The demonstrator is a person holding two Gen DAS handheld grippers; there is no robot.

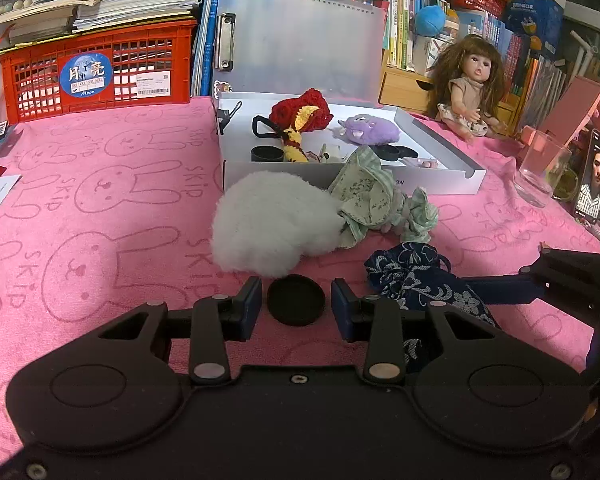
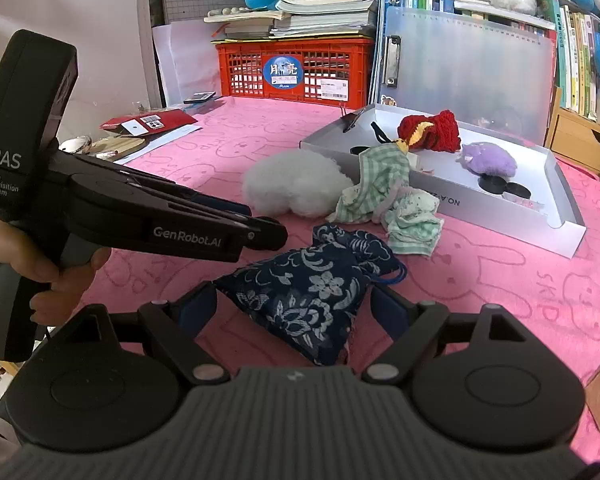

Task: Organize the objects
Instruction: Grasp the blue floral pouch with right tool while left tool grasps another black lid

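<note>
Fingers [image 1: 252, 304] of left gripper [image 1: 296, 308] flank black cap [image 1: 296, 300], w/ gaps.

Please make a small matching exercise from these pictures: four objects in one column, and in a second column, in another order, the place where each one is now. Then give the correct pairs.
Things
1. black round cap
2. purple plush toy
3. dark blue floral pouch
4. doll

Places
A. inside the white box
B. between the fingers of the right gripper
C. sitting on the pink cloth, right of the box
D. on the cloth between the fingers of the left gripper, untouched

Pairs: 1-D, 2-A, 3-B, 4-C
</note>
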